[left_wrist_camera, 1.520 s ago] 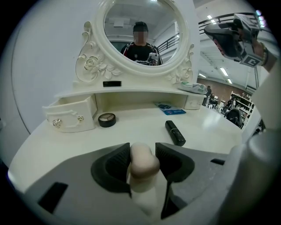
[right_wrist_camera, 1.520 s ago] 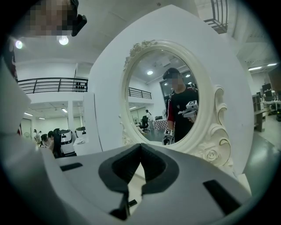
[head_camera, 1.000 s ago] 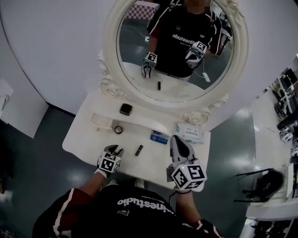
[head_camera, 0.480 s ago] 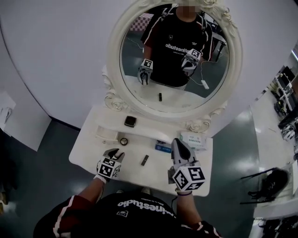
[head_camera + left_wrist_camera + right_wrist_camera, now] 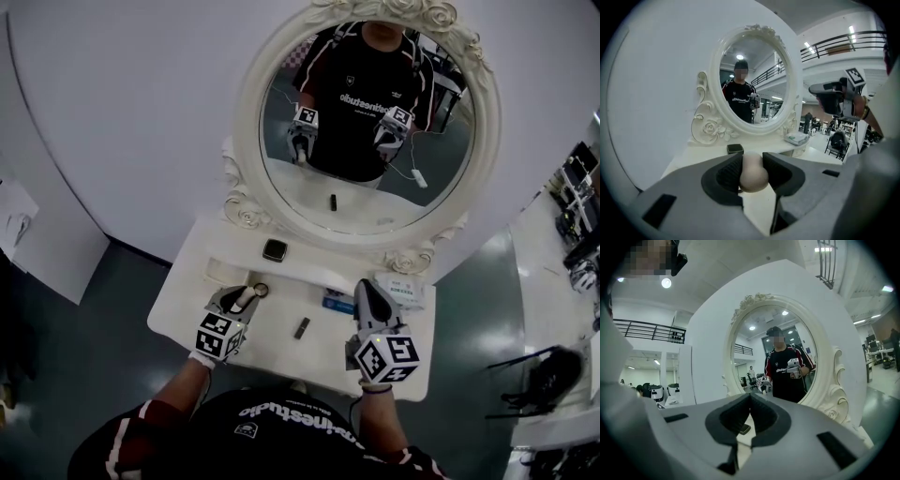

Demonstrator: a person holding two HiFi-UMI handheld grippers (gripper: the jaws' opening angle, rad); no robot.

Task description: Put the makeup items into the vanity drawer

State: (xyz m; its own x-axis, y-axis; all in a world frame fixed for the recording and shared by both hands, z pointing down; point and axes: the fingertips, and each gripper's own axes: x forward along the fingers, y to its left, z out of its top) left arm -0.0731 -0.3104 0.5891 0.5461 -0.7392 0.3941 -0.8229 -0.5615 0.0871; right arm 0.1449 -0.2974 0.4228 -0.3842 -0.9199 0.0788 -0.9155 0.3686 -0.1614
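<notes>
The left gripper (image 5: 243, 297) has gone up, off the white table (image 5: 277, 328); the round beige sponge (image 5: 753, 173) pinched in it went up too.

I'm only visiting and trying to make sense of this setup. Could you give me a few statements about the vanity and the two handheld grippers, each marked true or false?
1. The left gripper is clamped on a beige egg-shaped sponge. True.
2. The right gripper holds a small dark tube. False: its jaws are together with nothing between them, and the small dark tube lies on the white vanity top.
3. A dark square compact sits near the mirror's base. True.
4. The oval mirror has a plain black frame. False: the ornate white carved frame has rose decorations.
</notes>
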